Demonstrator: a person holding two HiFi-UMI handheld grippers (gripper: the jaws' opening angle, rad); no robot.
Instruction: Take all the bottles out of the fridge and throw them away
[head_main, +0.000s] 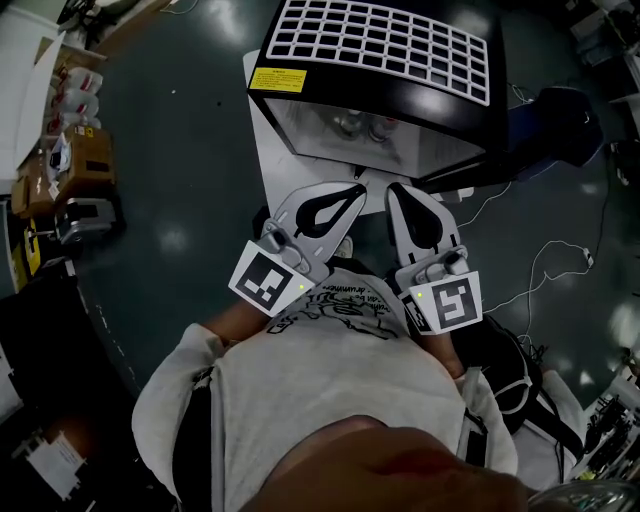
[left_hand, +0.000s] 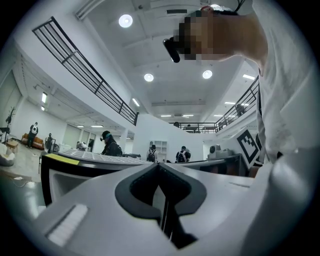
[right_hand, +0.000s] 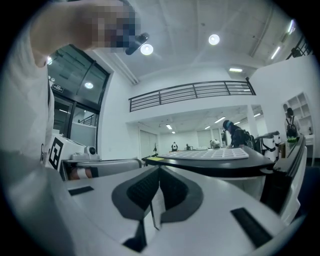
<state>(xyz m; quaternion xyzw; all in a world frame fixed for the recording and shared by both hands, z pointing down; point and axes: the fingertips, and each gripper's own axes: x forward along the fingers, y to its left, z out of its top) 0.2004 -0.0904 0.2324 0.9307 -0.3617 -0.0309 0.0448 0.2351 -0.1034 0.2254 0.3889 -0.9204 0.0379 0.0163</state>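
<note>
A small black fridge (head_main: 380, 70) with a white grille on top stands just ahead of me on the floor. Through its slanted glass front I make out what look like bottle tops (head_main: 362, 127). My left gripper (head_main: 355, 190) and right gripper (head_main: 393, 188) are held side by side close to my chest, both pointing level at the fridge front and a little short of it. Both are shut with nothing between the jaws. In the left gripper view the shut left gripper (left_hand: 160, 167) faces the fridge (left_hand: 75, 165). The right gripper view has the shut right gripper (right_hand: 159, 171) before the same fridge (right_hand: 225, 160).
Boxes and clutter (head_main: 70, 170) line the left side of the floor. Loose white cables (head_main: 545, 265) trail at the right near a dark blue object (head_main: 560, 120). Several people (left_hand: 110, 145) stand in the hall behind.
</note>
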